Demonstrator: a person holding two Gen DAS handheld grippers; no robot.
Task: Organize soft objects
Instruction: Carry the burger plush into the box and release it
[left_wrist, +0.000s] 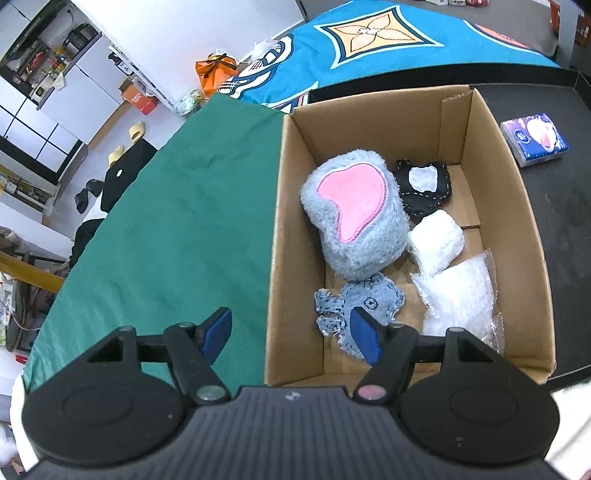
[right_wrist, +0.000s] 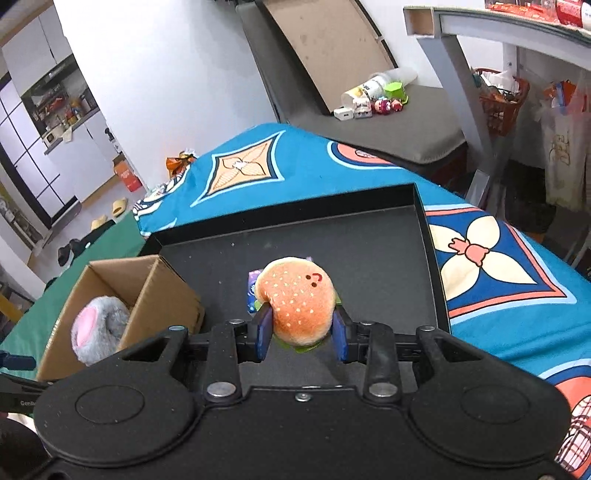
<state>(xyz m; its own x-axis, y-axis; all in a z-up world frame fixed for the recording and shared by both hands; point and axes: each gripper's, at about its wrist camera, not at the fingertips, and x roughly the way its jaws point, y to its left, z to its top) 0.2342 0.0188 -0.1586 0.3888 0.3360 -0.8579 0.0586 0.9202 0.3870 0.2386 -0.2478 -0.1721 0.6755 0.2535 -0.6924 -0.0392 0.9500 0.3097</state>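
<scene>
A cardboard box (left_wrist: 291, 229) holds a grey plush with a pink patch (left_wrist: 354, 214), a black cloth piece (left_wrist: 424, 184), a white wad (left_wrist: 436, 240), a clear plastic bag (left_wrist: 461, 299) and a denim patch (left_wrist: 354, 306). My left gripper (left_wrist: 291, 338) is open and empty above the box's near left wall. My right gripper (right_wrist: 303, 332) is shut on a plush hamburger (right_wrist: 299, 299) above the black tray (right_wrist: 369, 236). The box (right_wrist: 155, 291) and grey plush (right_wrist: 99, 328) also show at the left of the right wrist view. A tissue pack (right_wrist: 251, 291) is partly hidden behind the hamburger.
A tissue pack (left_wrist: 533, 138) lies on the black tray (left_wrist: 554, 206) right of the box. A green cloth (left_wrist: 177, 229) covers the surface left of the box. A blue patterned cloth (right_wrist: 498, 266) surrounds the tray. A chair (right_wrist: 369, 122) with small toys stands behind.
</scene>
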